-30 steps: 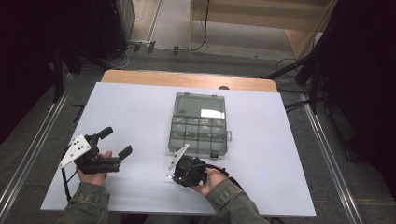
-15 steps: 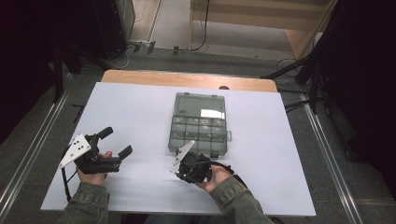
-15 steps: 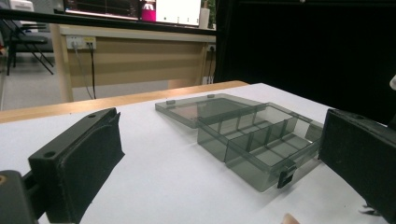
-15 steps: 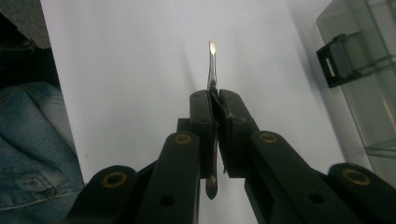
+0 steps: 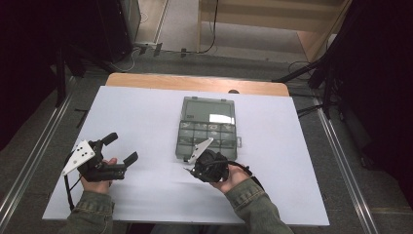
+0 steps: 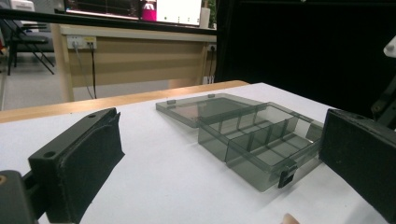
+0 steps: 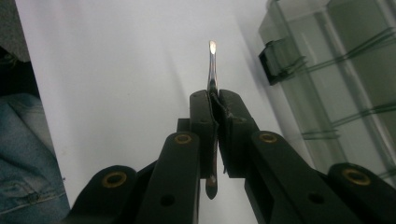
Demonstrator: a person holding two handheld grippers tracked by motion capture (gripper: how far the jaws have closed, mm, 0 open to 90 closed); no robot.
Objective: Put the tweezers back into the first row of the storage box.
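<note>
Pinching a thin metal tool [image 7: 212, 70] edge-on, the right gripper [image 5: 195, 165] is held just beside the open box's [image 5: 208, 127] near left corner; the tool's long axis is pointed along the box's front. The left gripper [image 5: 119, 148] is spread, well apart on the worktop [image 5: 146, 107].

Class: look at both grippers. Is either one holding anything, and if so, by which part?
The right gripper is shut on a thin metal tool, clamped around its middle, with one end sticking out past the jaw tips and the other behind them. The left gripper is open, holding nothing.
</note>
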